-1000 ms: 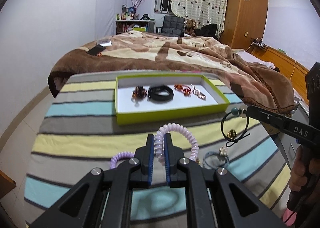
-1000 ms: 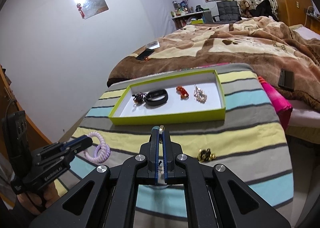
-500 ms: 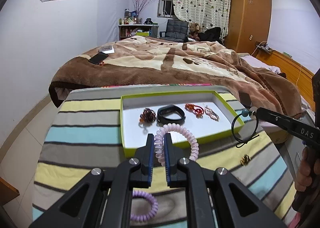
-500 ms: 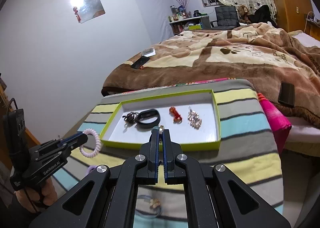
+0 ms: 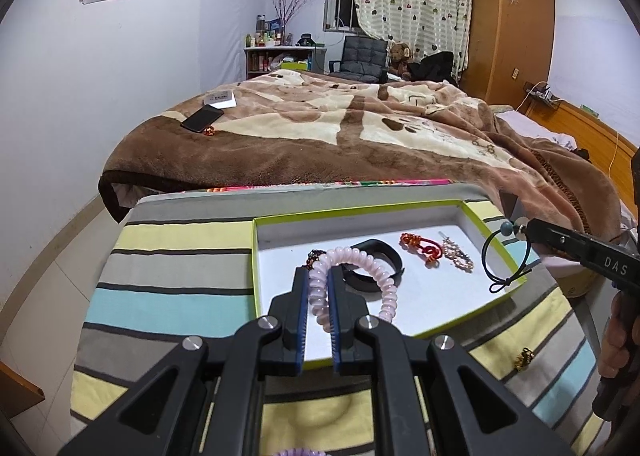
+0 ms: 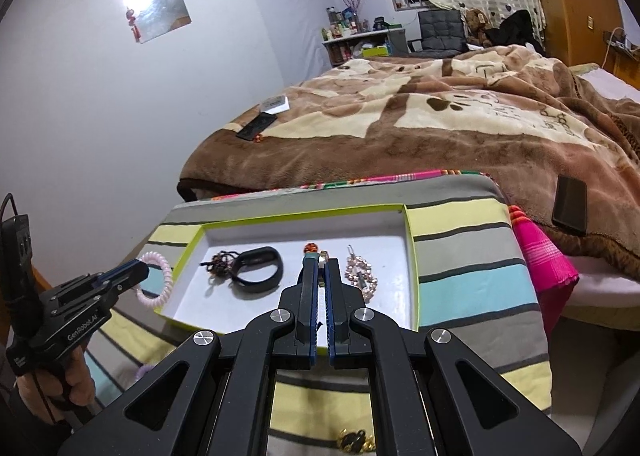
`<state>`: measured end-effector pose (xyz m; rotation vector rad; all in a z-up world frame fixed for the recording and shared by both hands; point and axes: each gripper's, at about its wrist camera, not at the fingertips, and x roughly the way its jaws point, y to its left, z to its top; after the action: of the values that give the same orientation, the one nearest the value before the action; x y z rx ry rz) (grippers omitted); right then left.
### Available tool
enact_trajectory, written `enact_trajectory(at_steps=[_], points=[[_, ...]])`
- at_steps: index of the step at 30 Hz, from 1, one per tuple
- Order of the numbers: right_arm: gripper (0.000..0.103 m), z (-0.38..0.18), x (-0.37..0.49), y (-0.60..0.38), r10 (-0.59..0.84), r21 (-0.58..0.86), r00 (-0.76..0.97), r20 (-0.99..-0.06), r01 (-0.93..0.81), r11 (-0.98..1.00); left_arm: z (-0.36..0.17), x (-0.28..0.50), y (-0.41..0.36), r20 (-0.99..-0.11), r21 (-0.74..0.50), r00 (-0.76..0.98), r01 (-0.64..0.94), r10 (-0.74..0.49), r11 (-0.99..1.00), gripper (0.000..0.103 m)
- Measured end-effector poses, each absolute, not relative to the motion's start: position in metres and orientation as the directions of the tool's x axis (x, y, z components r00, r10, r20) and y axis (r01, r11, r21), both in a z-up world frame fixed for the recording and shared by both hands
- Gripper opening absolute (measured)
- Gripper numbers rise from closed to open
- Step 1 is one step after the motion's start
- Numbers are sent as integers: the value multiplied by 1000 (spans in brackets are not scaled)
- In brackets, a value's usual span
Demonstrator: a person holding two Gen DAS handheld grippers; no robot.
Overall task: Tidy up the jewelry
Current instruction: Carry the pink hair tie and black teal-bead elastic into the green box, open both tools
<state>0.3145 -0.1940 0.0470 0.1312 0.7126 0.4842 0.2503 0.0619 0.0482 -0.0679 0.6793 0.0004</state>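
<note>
My left gripper (image 5: 318, 282) is shut on a pale pink spiral hair tie (image 5: 378, 270), held over the near left part of the green-rimmed white tray (image 5: 360, 211). My right gripper (image 6: 318, 260) is shut on a black hair elastic (image 5: 491, 256), whose loop hangs over the tray's right rim; only the elastic's bead (image 6: 322, 254) shows past the fingers in the right wrist view. In the tray lie a dark beaded piece (image 6: 220, 262), a black band (image 6: 260, 268), a red piece (image 5: 420, 246) and a crystal clip (image 6: 362, 276).
The tray rests on a striped cloth (image 5: 172, 256) in front of a bed with a brown blanket (image 5: 340, 135). A gold piece (image 5: 525, 358) and a purple spiral tie (image 6: 144, 370) lie on the cloth near me. A pink cloth (image 6: 544, 256) hangs at the right.
Both grippers have moved forward from above the striped cloth to above the tray, each still carrying its hair tie. The tray now looks larger and closer.
</note>
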Motion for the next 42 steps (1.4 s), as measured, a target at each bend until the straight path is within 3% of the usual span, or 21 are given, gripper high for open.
enact_trajectory(at_steps=[15, 28, 31, 33, 35, 42], points=[[3, -2, 345, -193, 388, 230, 608, -693, -323, 918, 2, 283, 66, -720, -46, 693, -53, 4, 998, 10], [4, -18, 356, -194, 373, 226, 582, -723, -311, 923, -11, 290, 68, -751, -56, 660, -51, -8, 997, 11], [9, -17, 354, -193, 374, 226, 583, -721, -312, 923, -10, 289, 68, -749, -57, 663, -51, -9, 997, 15], [13, -15, 352, -194, 379, 229, 584, -717, -317, 920, -9, 287, 68, -743, -66, 669, -48, -17, 997, 26], [14, -14, 351, -193, 377, 224, 588, -716, -318, 921, -6, 284, 69, -737, -70, 675, -49, -18, 996, 29], [26, -4, 337, -194, 385, 221, 604, -698, -329, 918, 5, 270, 70, -715, -80, 699, -52, -21, 995, 30]])
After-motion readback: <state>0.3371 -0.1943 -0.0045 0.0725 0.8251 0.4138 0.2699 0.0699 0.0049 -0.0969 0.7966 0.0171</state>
